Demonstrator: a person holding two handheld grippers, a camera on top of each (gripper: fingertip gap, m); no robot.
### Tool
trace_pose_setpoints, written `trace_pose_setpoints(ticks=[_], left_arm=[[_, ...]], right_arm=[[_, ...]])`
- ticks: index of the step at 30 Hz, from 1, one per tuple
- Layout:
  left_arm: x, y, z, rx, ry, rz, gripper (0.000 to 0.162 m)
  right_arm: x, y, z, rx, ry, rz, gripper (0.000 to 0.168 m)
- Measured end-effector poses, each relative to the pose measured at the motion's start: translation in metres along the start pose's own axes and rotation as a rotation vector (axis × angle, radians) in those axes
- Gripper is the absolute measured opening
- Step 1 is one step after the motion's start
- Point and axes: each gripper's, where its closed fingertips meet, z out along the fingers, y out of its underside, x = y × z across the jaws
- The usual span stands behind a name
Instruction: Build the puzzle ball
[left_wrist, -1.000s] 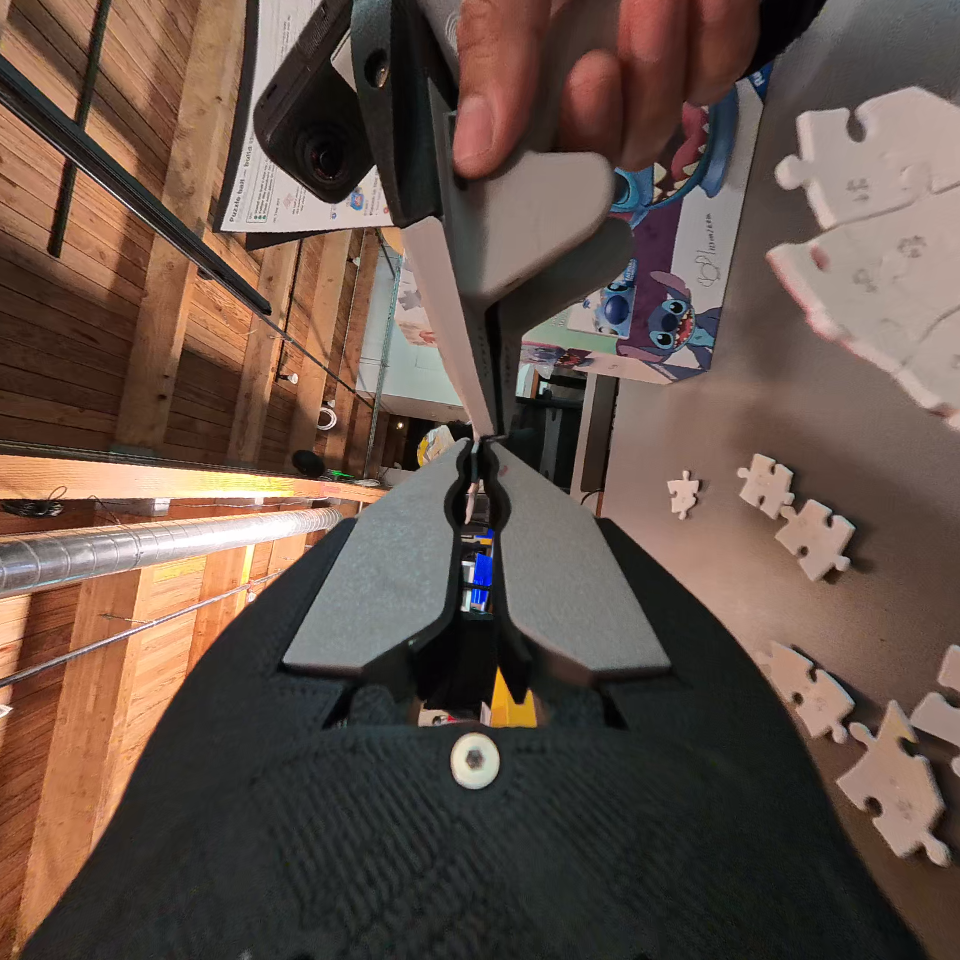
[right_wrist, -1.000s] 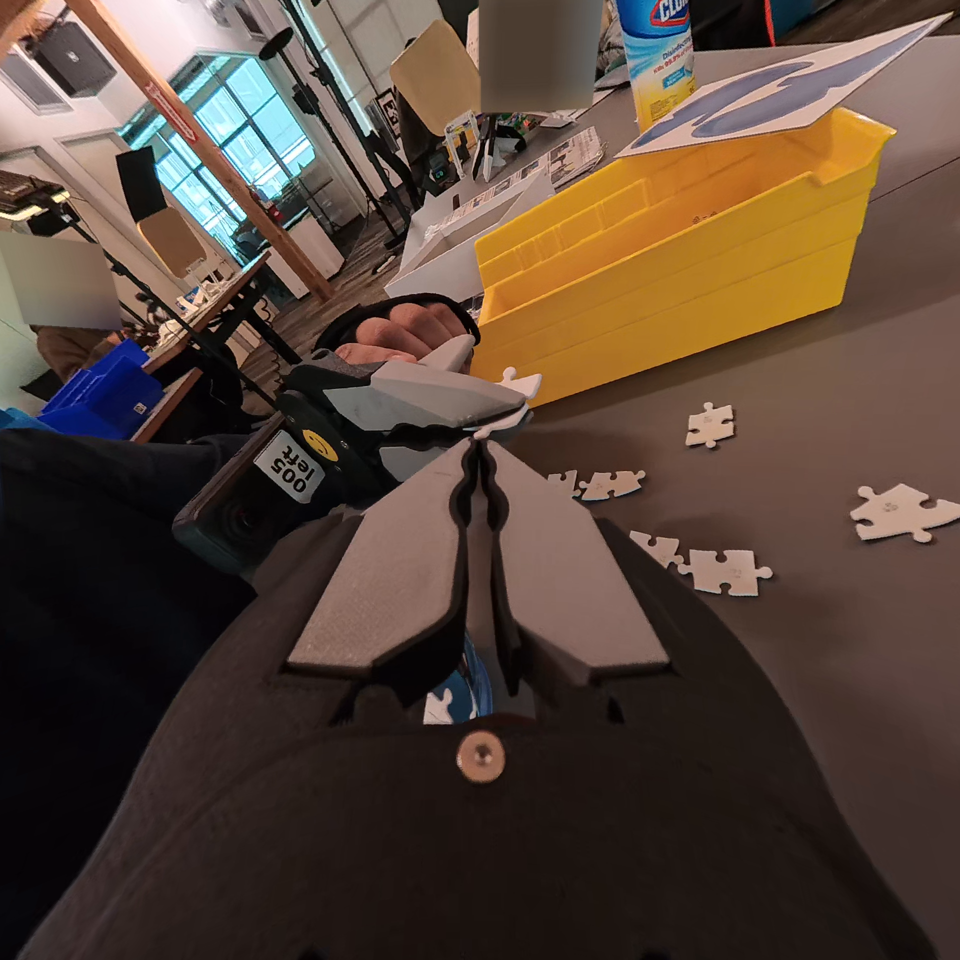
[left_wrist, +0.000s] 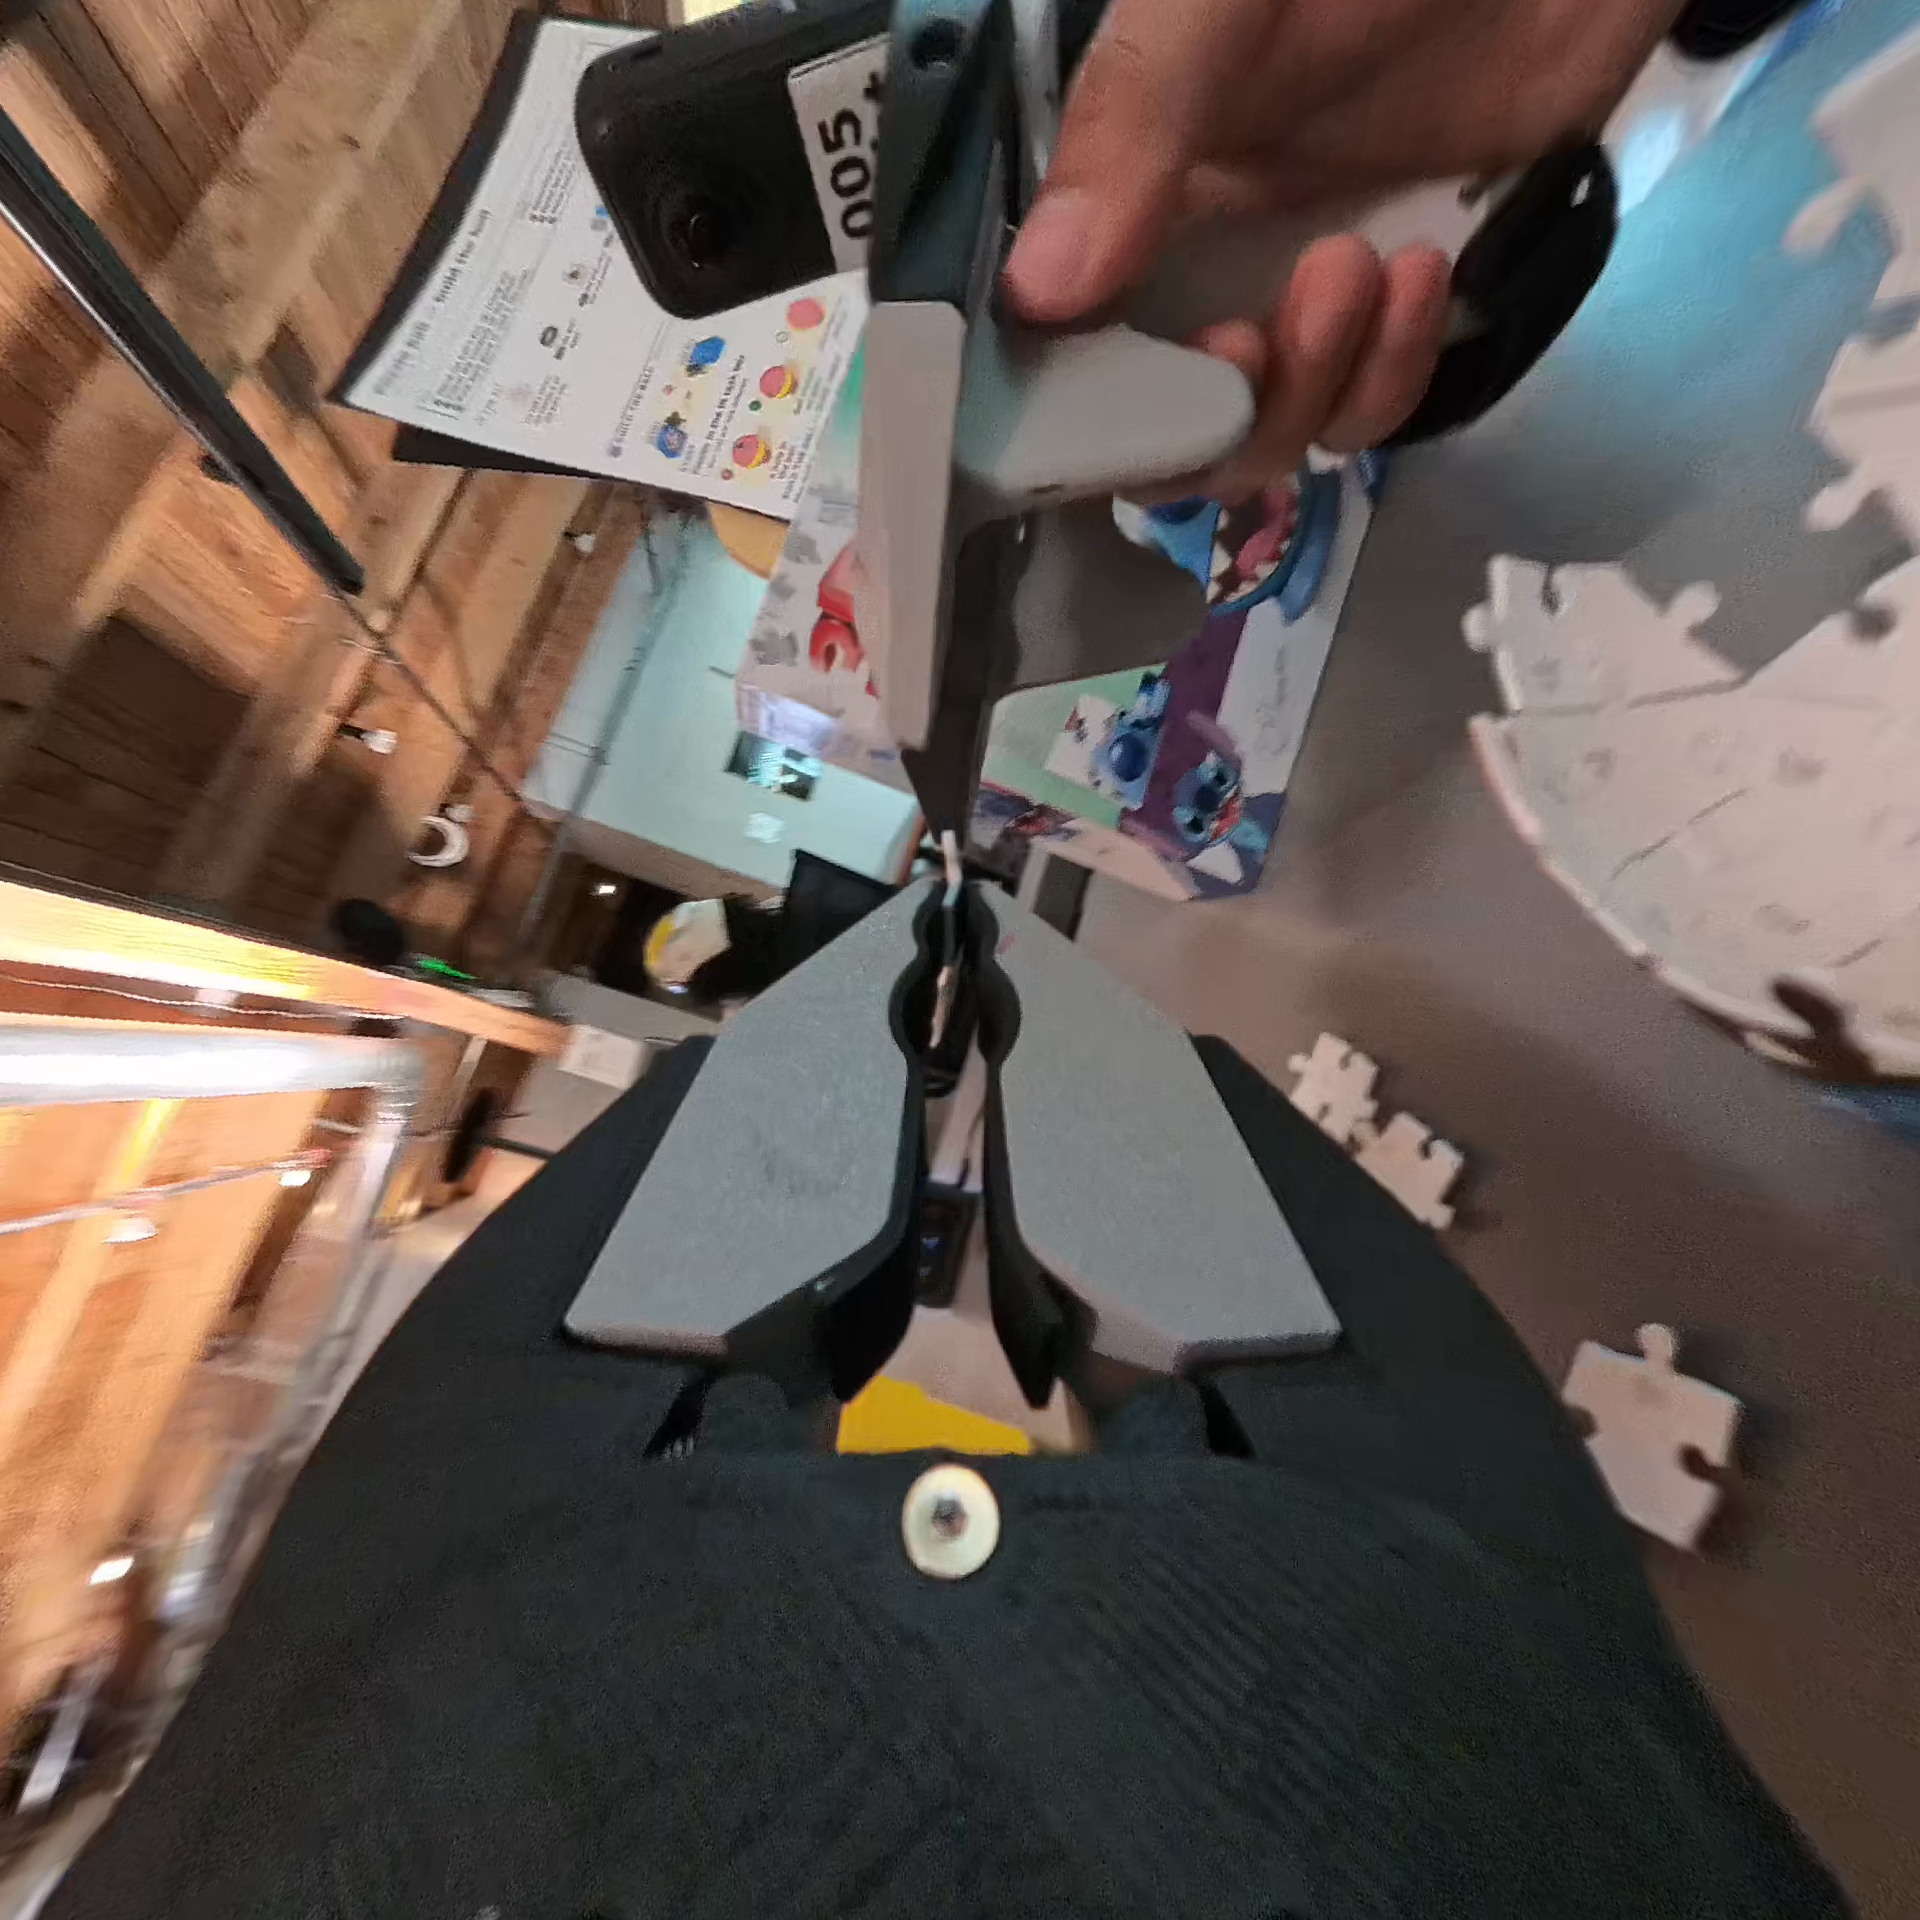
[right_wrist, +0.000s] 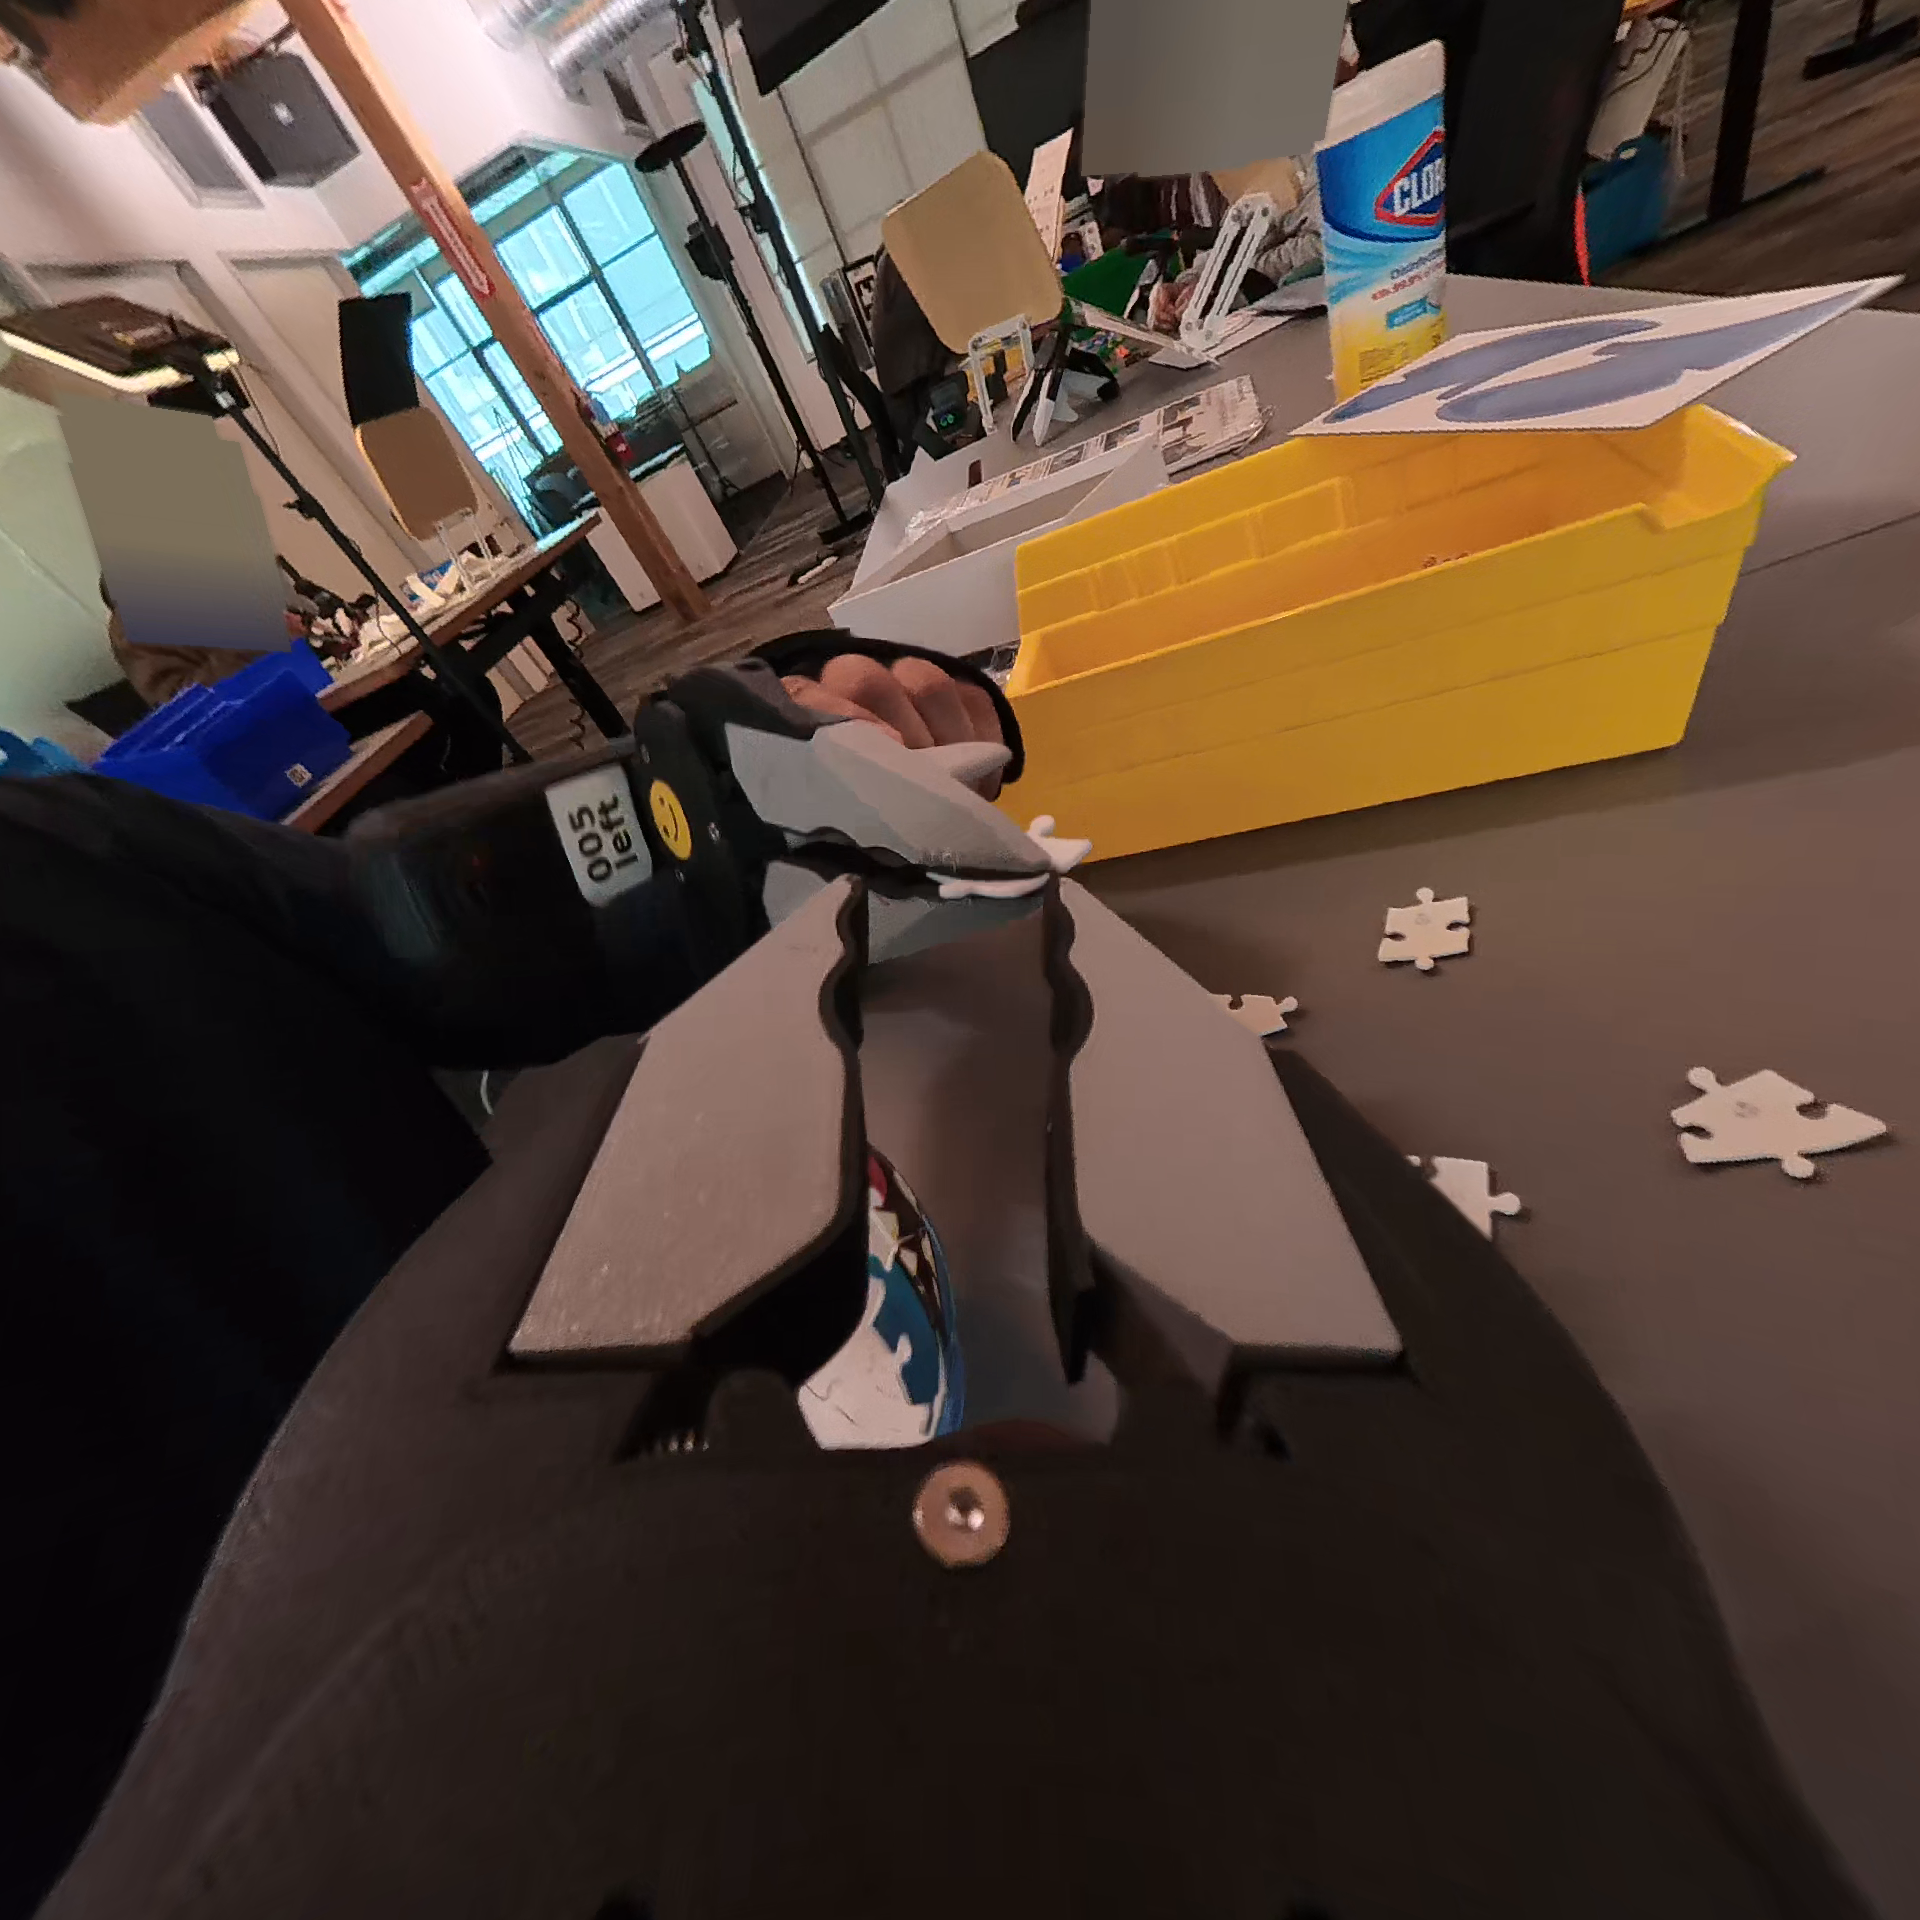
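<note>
Yellow bin (right_wrist: 1351, 665): contents not discernible. Loose pieces beside bin: five. Left gripper (right_wrist: 1039, 873) clamps white piece (right_wrist: 987, 886); right gripper (right_wrist: 956, 935) jaws apart, empty.

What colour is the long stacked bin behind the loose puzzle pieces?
Bright yellow: the long stacked plastic bin on the grey table. The right wrist view shows it best.

We find the left wrist view motion-blurred throughout, worst along its left edge. The right wrist view is sharp, lit by daylight from the windows (right_wrist: 561, 301). Both show wide-angle bending at their edges.
</note>
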Motion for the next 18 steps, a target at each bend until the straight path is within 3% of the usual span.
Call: trace_pose_setpoints(ticks=[7,18], left_arm=[[-0.007,-0.010,-0.006,0.074,0.029,-0.164,0.000],[0.000,-0.023,-0.007,0.120,0.077,-0.218,0.000]], right_arm=[[-0.001,0.010,0.006,-0.055,0.016,-0.043,0.039],[-0.007,0.010,0.007,-0.053,-0.010,-0.044,0.044]])
